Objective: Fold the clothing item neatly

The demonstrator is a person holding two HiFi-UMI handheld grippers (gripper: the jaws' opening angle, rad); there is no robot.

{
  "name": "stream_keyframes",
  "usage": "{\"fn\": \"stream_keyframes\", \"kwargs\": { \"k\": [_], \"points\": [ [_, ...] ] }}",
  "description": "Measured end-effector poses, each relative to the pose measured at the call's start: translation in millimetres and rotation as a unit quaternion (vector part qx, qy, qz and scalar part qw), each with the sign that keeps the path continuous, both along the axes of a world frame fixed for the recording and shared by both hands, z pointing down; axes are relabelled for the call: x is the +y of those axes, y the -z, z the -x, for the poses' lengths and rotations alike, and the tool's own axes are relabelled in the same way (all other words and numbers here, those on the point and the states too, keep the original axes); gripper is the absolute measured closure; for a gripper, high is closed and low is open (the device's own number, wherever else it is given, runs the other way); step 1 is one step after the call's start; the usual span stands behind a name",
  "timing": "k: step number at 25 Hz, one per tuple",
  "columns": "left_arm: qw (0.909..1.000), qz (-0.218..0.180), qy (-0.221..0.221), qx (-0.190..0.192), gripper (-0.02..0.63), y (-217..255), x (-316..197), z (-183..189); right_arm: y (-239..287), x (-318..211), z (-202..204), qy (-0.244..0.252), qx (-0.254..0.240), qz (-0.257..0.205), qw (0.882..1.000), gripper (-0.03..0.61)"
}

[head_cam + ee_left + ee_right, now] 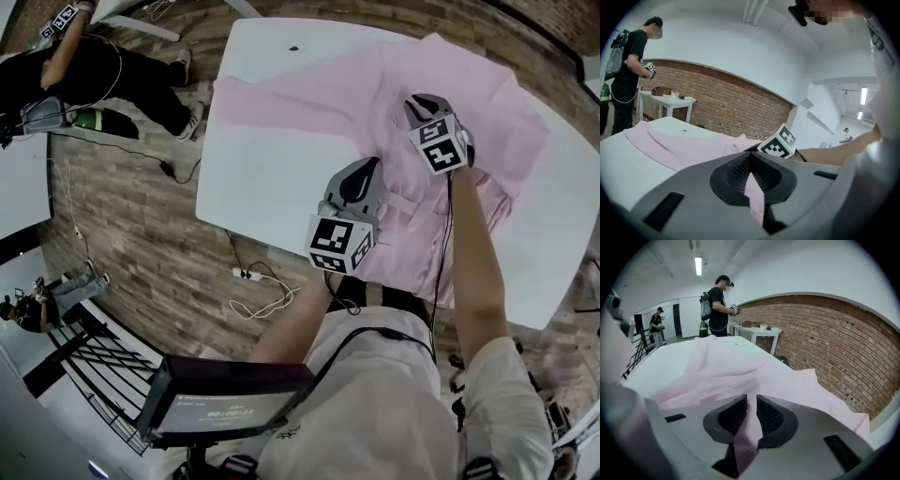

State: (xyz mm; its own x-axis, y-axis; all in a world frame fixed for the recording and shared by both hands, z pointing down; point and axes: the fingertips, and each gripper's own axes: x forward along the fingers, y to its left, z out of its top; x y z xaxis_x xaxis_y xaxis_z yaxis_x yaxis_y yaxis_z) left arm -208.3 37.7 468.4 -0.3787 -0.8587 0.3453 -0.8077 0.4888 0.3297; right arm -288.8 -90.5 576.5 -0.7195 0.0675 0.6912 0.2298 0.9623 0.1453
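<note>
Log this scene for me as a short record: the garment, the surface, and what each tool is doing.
garment: pink shirt, spread out, rumpled near the tools
surface: white table
left tool: shut on a pinch of shirt fabric
right tool: jaws slightly apart, shirt fabric between them
fold status: not yet neatly folded
</note>
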Motion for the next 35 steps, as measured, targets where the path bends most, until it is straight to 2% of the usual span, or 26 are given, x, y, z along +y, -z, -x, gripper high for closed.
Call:
{"fn": "stream_keyframes", "kwargs": {
  "k": [4,7,9,13,21,25,27,29,35],
  "points": [
    [1.0,0.004,0.009,0.001,0.621,-2,5,0,0,13,0,0.023,-0.007,-0.019,1.0,0.546],
    [0.9999,0.004,0.011,-0.001,0.621,0,4,-4,13,29,-11,0.042,-0.026,0.014,0.999,0.546],
    [0.9999,0.004,0.016,0.002,0.621,-1,5,-6,9,41,-18,0.057,-0.02,0.032,0.998,0.546],
    [0.9992,0.013,0.038,-0.002,0.621,-1,14,-7,-2,46,-23,0.069,-0.001,0.024,0.997,0.546],
    [0.9904,0.022,0.134,-0.023,0.621,9,63,6,61,73,-43,0.09,-0.089,0.09,0.988,0.546],
    [0.9832,0.037,0.176,-0.033,0.621,11,84,17,78,91,-50,0.116,-0.114,0.11,0.981,0.548],
    [0.9793,0.049,0.192,-0.043,0.621,12,99,24,89,101,-50,0.12,-0.126,0.127,0.976,0.575],
    [0.9756,0.056,0.207,-0.049,0.621,11,117,35,96,111,-51,0.121,-0.131,0.141,0.974,0.575],
    [0.9698,0.069,0.229,-0.046,0.621,0,182,91,108,159,-47,0.129,-0.128,0.135,0.974,0.575]
  ]
}}
